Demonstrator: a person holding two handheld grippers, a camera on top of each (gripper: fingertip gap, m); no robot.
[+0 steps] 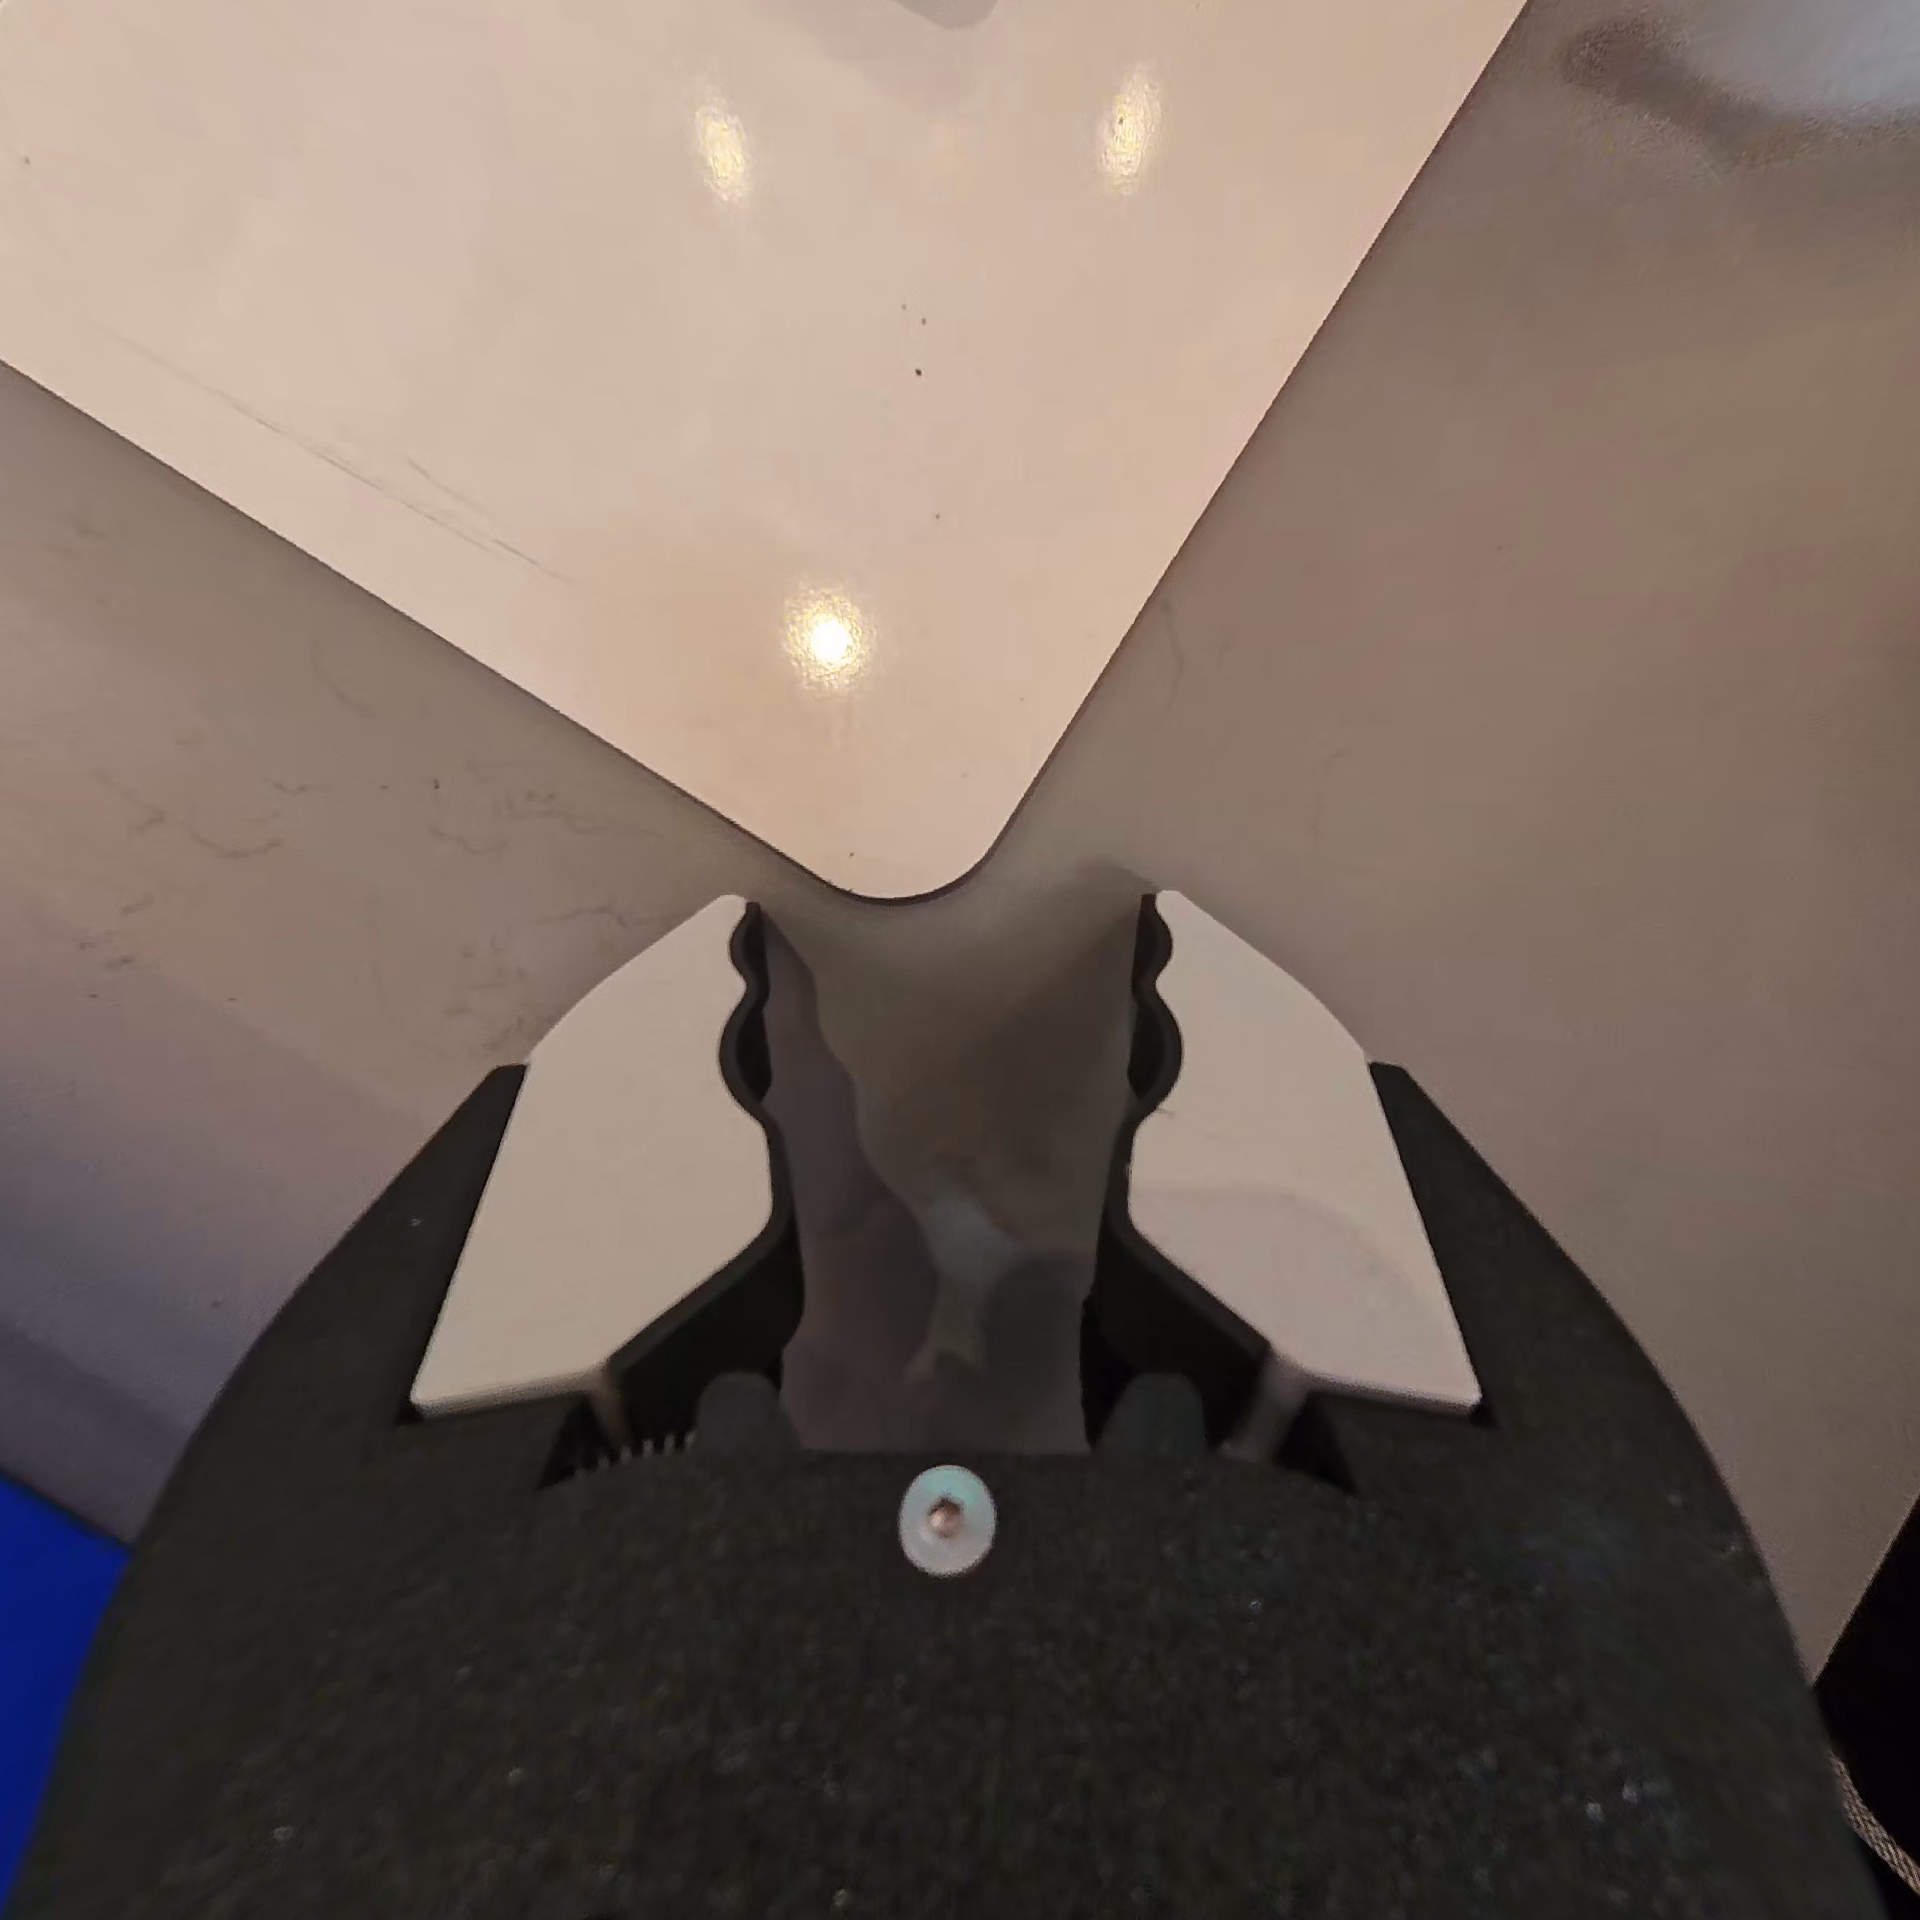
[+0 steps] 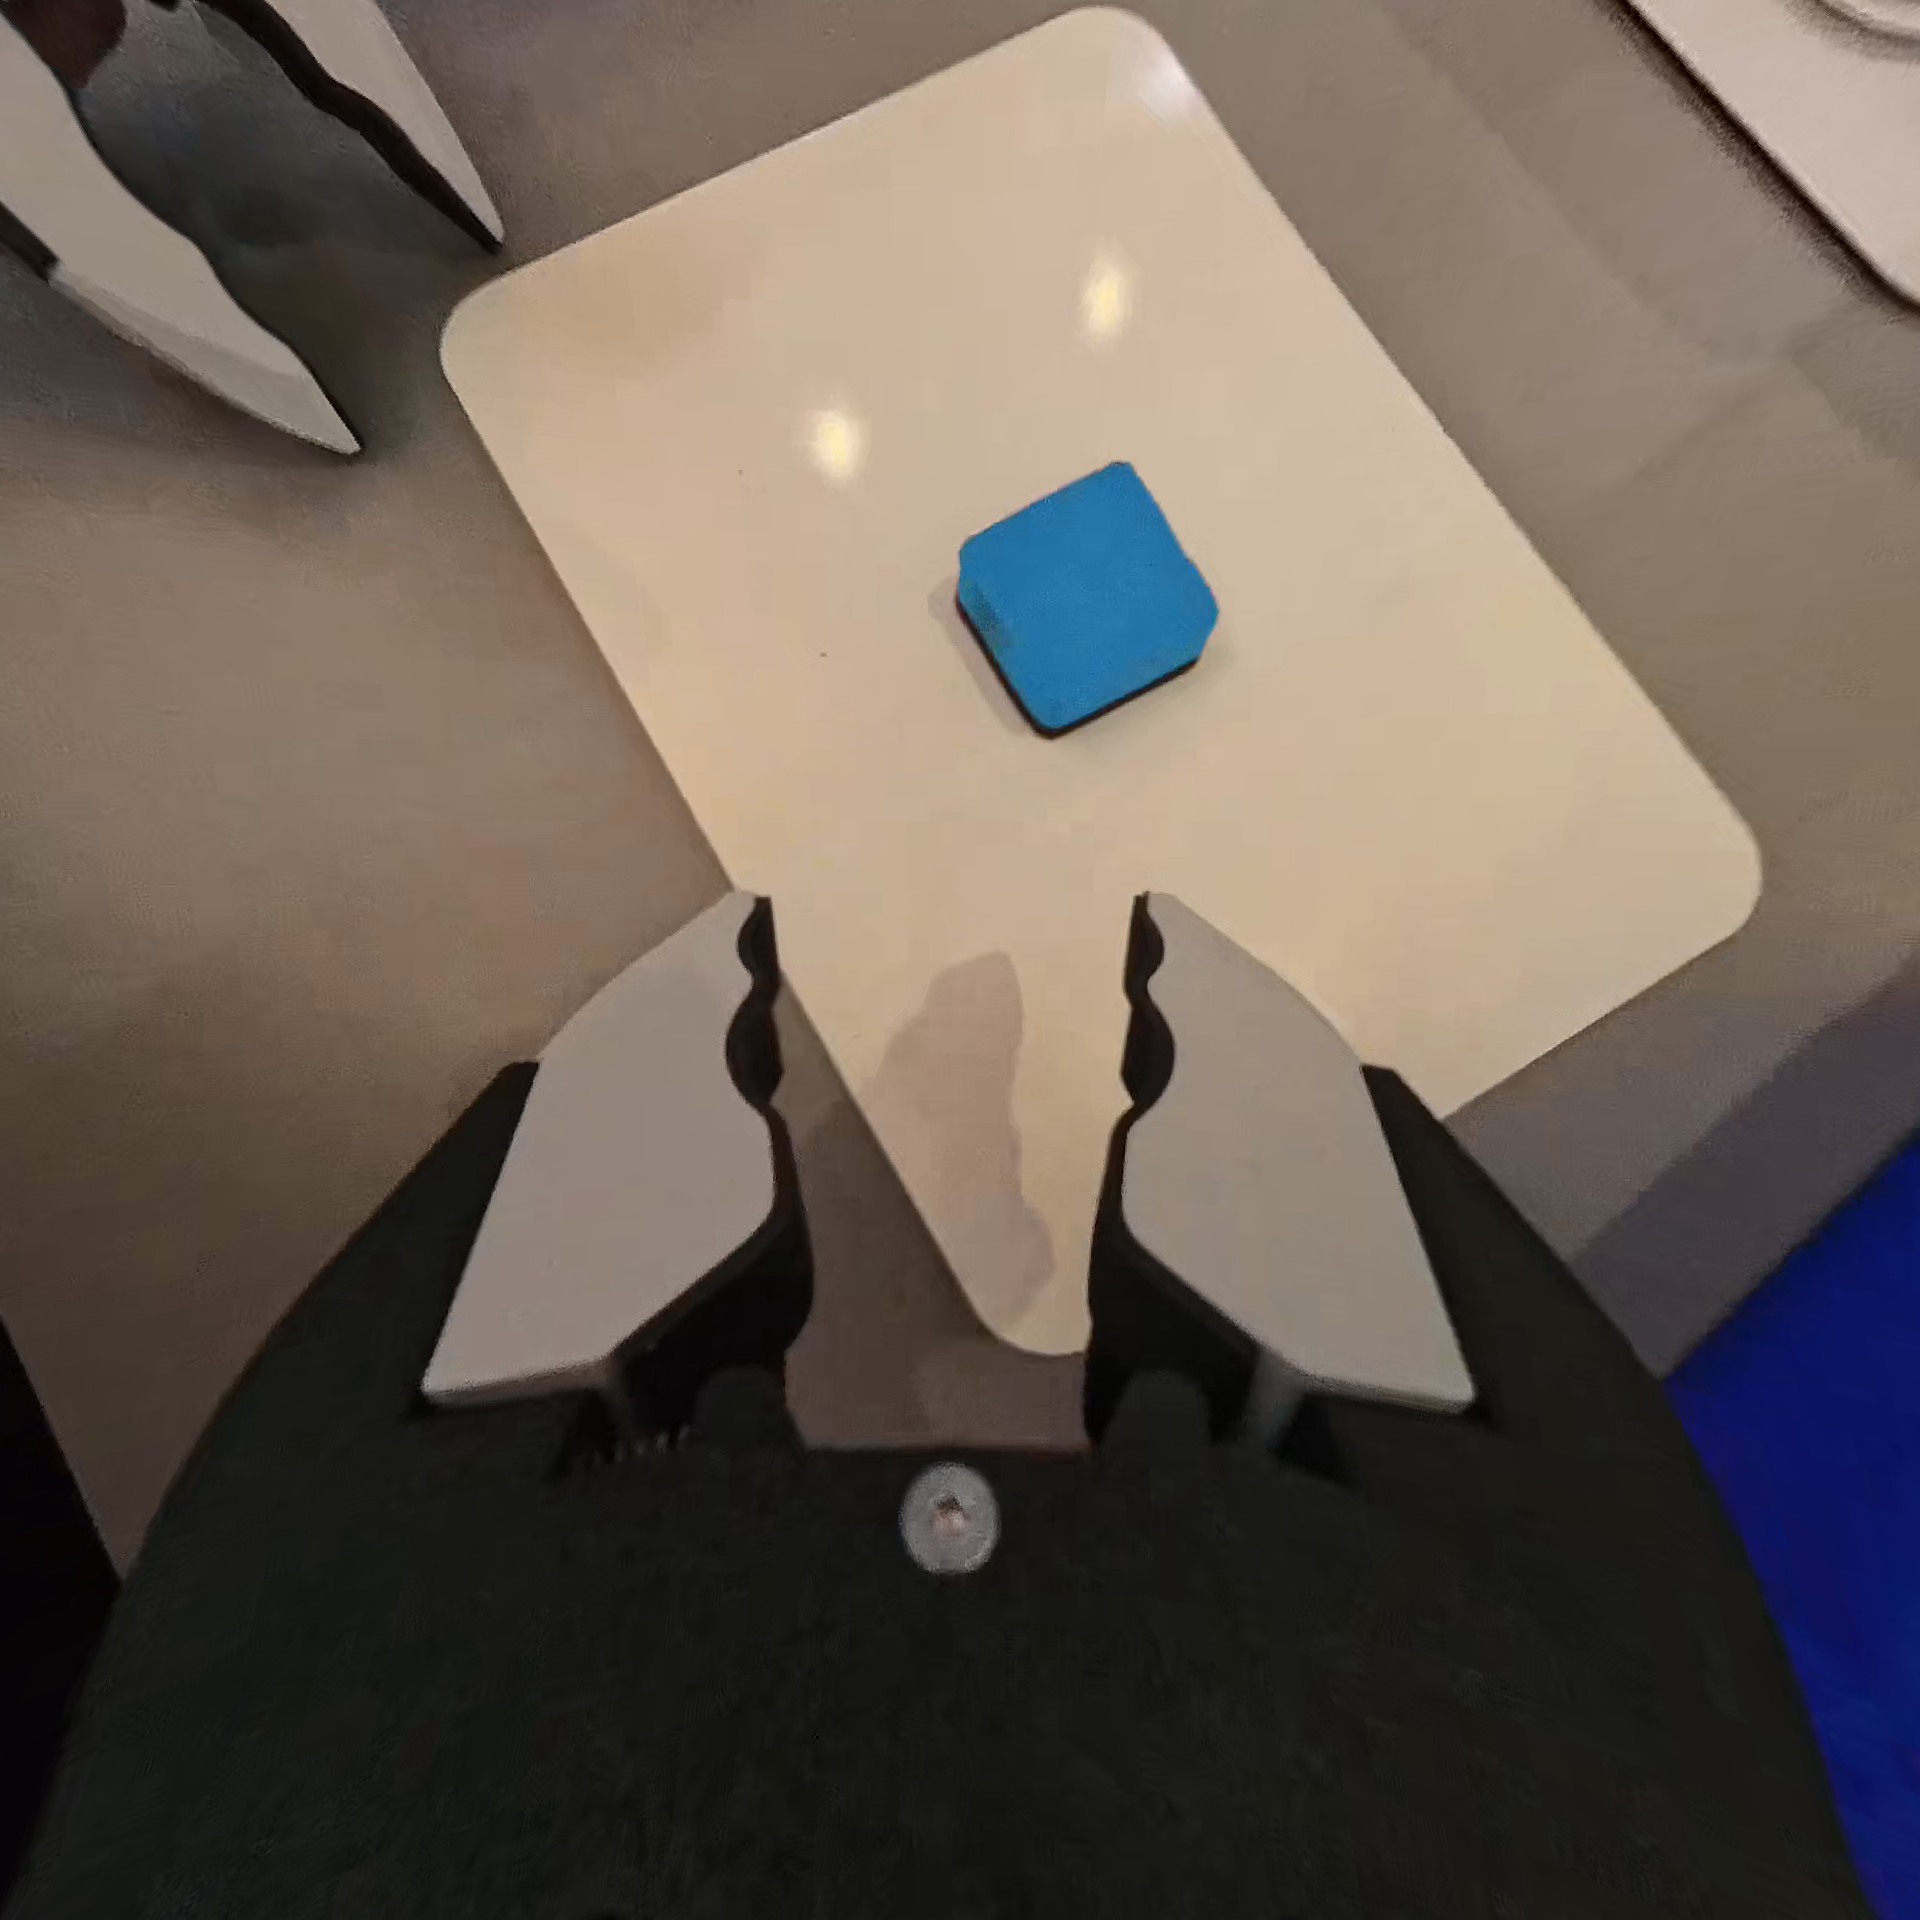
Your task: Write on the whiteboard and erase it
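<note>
Square blue foam eraser (image 2: 1086, 597) on white rounded whiteboard (image 2: 1299, 831), ahead of right claw (image 2: 951, 909) | both claws apart, empty | left claw (image 1: 948, 909) just off board corner

Both wrist cameras look steeply down from close above; both views share the whiteboard (image 1: 644, 343) (image 2: 1299, 831), seen nearer from the left.

An indoor desk setting, possibly an office or lab, is suggested by a smooth grey tabletop (image 2: 260, 779), on which a small whiteboard (image 2: 1351, 831) is laid, with ceiling lights reflected in its glossy surface; nothing firmer is shown.
</note>
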